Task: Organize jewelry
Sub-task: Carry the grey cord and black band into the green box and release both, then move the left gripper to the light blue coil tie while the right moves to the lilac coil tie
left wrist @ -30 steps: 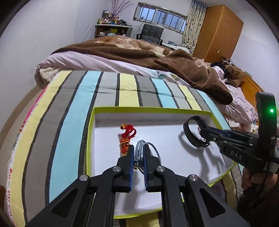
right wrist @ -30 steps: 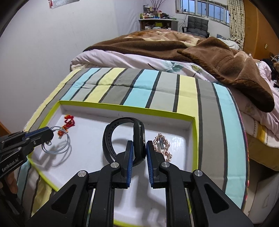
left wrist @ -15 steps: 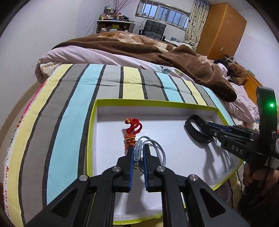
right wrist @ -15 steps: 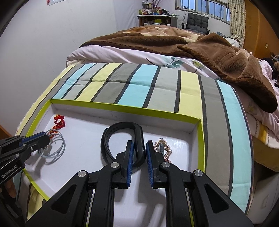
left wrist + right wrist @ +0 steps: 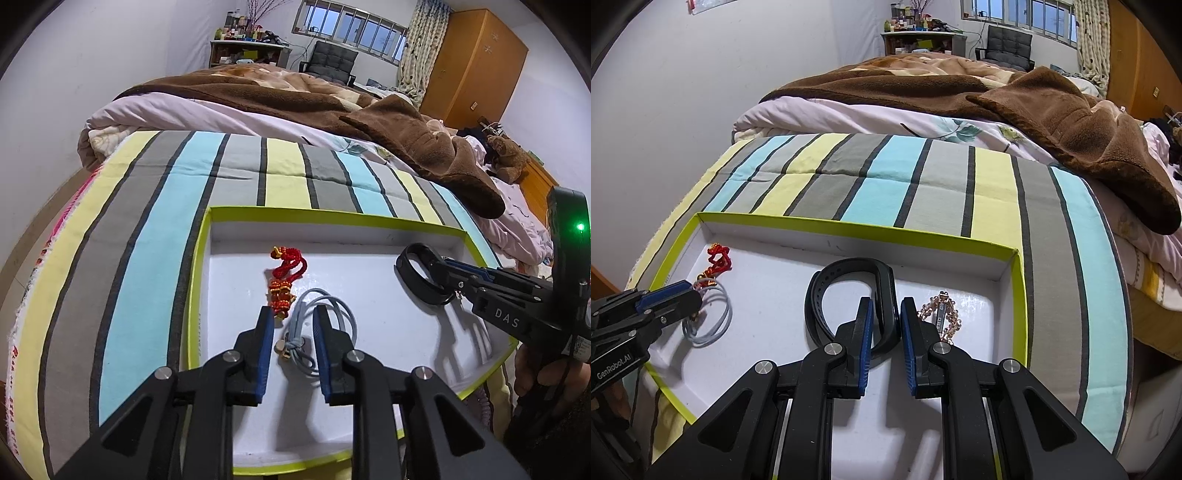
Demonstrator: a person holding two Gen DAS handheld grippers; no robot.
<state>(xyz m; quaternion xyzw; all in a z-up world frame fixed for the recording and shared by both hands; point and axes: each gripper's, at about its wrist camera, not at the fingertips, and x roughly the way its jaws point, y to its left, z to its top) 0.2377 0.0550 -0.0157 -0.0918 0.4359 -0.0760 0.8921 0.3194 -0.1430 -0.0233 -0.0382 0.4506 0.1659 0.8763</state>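
Two blue pads point(image 5: 266, 347) flanking, not touching, grey cord bracelet point(image 5: 321, 321).

Right gripper point(image 5: 886, 317) clamping black wristband point(image 5: 849, 273), rose-gold bracelet point(image 5: 942, 317) beside, white tray point(image 5: 849, 227)

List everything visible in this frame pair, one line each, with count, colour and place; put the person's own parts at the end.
tray: 1, white with lime-green rim, on the striped bedspread
striped bedspread: 1, blue, grey and yellow, on the bed
red knotted charm: 1, red and gold, left part of tray
grey cord bracelet: 1, pale grey, beside the charm, between the left tongs' pads
black wristband: 1, black, tray middle, clamped by right tongs
rose-gold chain bracelet: 1, tray's right part
brown blanket: 1, further up the bed
wardrobe: 1, wooden, back wall
left tongs: black, blue pads, just opened
right tongs: black, blue pads, shut on wristband
hand: 1, holding right tongs
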